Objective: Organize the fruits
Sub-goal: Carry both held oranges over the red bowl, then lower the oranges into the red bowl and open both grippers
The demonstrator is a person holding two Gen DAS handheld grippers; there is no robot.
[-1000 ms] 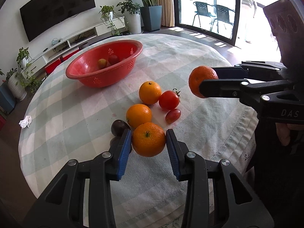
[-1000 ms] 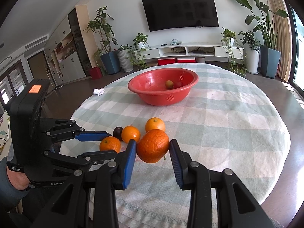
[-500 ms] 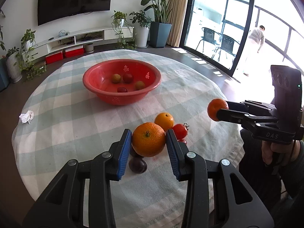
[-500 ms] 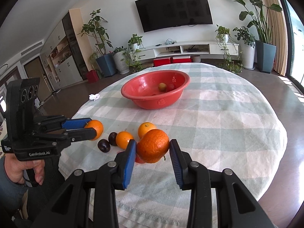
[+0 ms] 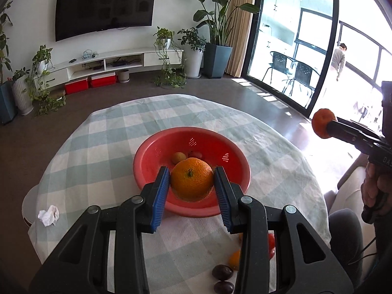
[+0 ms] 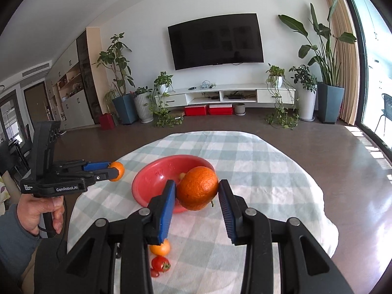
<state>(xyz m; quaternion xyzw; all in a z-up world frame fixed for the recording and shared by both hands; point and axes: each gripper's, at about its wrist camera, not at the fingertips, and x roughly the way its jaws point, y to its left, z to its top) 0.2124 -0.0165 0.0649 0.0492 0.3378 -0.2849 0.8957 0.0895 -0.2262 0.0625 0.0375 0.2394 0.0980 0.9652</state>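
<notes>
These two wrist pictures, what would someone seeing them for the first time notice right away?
Most likely the two oranges held up in the air: the left tool grips an orange in front of the red bowl, and the right tool grips another orange nearer the bowl's right side. Next, the red bowl itself on the checked tablecloth, with a few small fruits inside.
</notes>
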